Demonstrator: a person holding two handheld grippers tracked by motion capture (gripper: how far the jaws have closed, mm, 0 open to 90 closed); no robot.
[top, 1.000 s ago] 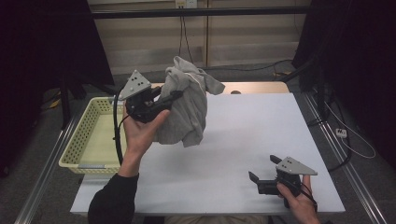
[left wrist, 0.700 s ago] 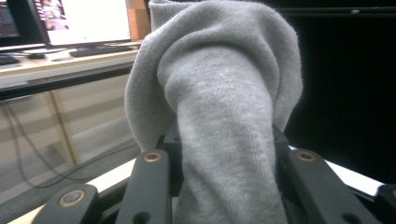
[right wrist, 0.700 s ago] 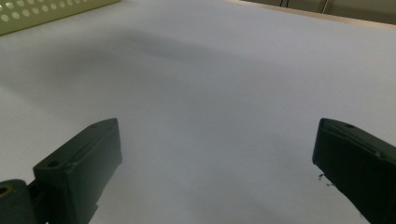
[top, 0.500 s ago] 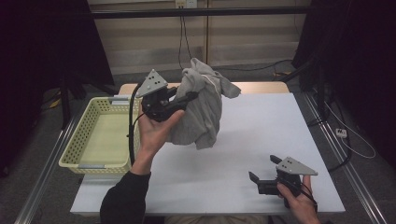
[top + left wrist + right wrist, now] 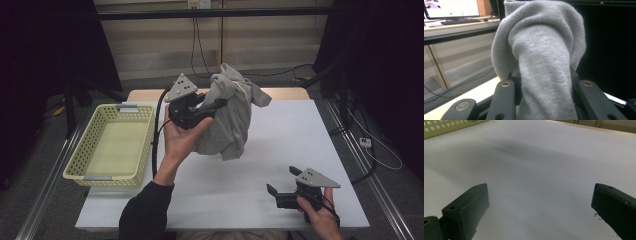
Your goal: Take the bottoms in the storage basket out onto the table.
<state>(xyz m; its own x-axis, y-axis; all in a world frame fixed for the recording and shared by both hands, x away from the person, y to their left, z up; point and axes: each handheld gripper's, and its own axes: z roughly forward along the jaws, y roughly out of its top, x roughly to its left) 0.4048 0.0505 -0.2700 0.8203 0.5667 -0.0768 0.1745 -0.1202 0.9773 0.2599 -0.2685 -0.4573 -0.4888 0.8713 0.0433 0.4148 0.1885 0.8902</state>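
The left gripper (image 5: 215,106) clamps a grey cloth (image 5: 230,117) above the white table (image 5: 280,145); left of it sits a yellow basket (image 5: 107,145). The right gripper (image 5: 282,187) rests released.

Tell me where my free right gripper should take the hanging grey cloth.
Probably the loose lower hem of the cloth. The left gripper pinches its top bunch, so it hangs off the table with that hem free. Bring the open right gripper up from the near right, jaws level across the hem.
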